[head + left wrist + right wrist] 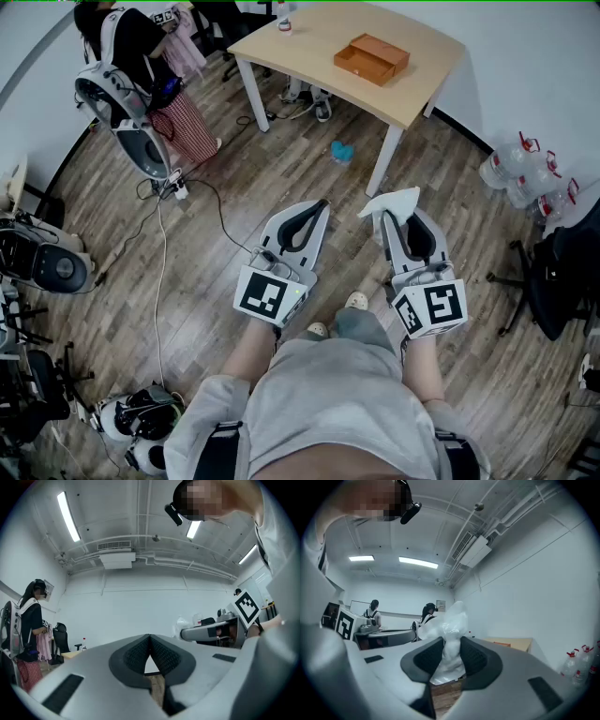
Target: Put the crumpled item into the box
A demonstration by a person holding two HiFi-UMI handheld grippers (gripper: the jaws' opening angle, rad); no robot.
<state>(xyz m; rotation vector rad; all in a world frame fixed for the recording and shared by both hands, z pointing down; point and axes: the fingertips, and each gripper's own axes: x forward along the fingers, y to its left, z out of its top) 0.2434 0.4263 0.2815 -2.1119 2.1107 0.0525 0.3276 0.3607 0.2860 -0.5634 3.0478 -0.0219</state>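
**R gripper** (451,651): jaws clamped on the item (449,625). It is pinched at its waist btwn the dark ribbed pads; nothing else is held. The gripper is carried low in front of the body, pointed fwd over the wood floor (234,169).

**L gripper** (150,641): jaws together, tips meeting, nothing btwn them. It is held just beside the R gripper, idle.

**Item:** white, thin, glossy, prob. plastic film or a bag. It is heavily creased and bunched. A puffed head is seen above the pads and a shorter tail hangs below them. In the head view it shows as a white peak at the R jaw tips. It is judged light, soft and springy, and likely to expand once freed.

**Box** (371,58): orange-brown, shallow, open-topped, appears empty. It is set on the table (309,42), toward the far R part of the top, well apart from both grippers.

**Step in hand (est.):** carry phase. The item is secured but not yet brought to the box; a stretch of floor lies btwn.

**Next move (est.):** the table is to be approached, the R gripper raised above the rim and centred over the opening, and the jaws parted only there. As the walls are low and the item is light, a close, low release is called for.

**Also noted:** bottle (284,19) at the table's far L edge; blue object (342,151) on the floor near a table leg; water jugs (525,169) by the R wall; person (141,56) at far L.
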